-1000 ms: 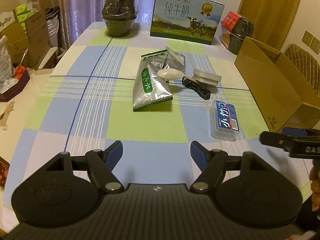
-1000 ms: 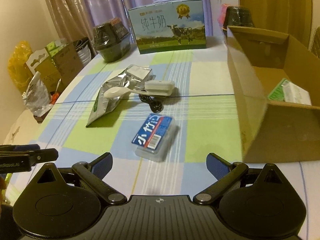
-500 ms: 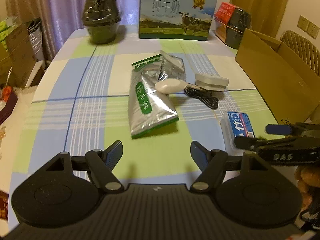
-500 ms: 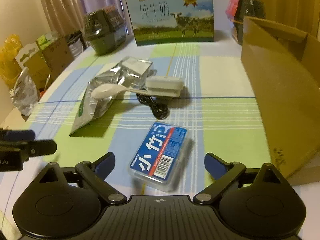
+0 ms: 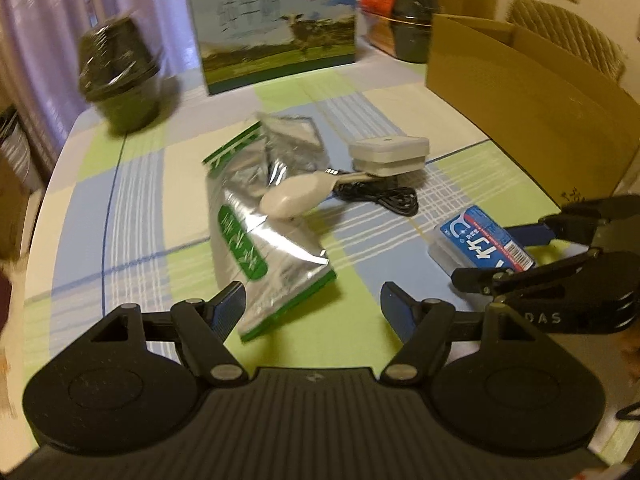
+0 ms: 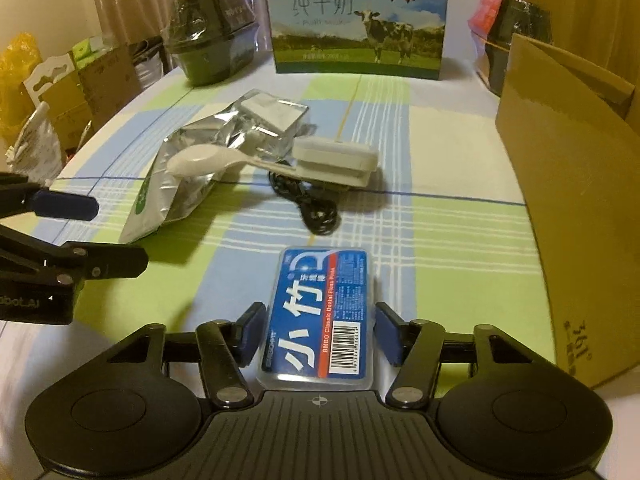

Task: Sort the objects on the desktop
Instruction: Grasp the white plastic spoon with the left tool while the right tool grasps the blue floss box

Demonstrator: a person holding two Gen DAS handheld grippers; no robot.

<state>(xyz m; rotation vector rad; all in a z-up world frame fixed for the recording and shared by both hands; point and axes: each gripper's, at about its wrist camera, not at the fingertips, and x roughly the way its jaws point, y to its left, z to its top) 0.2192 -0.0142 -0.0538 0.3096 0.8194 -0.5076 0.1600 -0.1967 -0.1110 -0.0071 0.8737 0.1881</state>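
Right claw [image 6: 318, 336] straddles the floss box [image 6: 320, 316] on the checked surface [image 6: 440, 232], pads at its sides, grip unclear; left claw [image 5: 312, 304] spread wide near the foil pouch [image 5: 256, 236].

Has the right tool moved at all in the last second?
Yes. The right tool has come forward over the table; its fingers now flank the floss box, which earlier lay well ahead of them.

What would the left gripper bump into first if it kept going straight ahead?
Probably the silver foil pouch. The left gripper is open, and the pouch's near corner already lies just ahead of its fingers. Depth is hard to judge; it might pass above.
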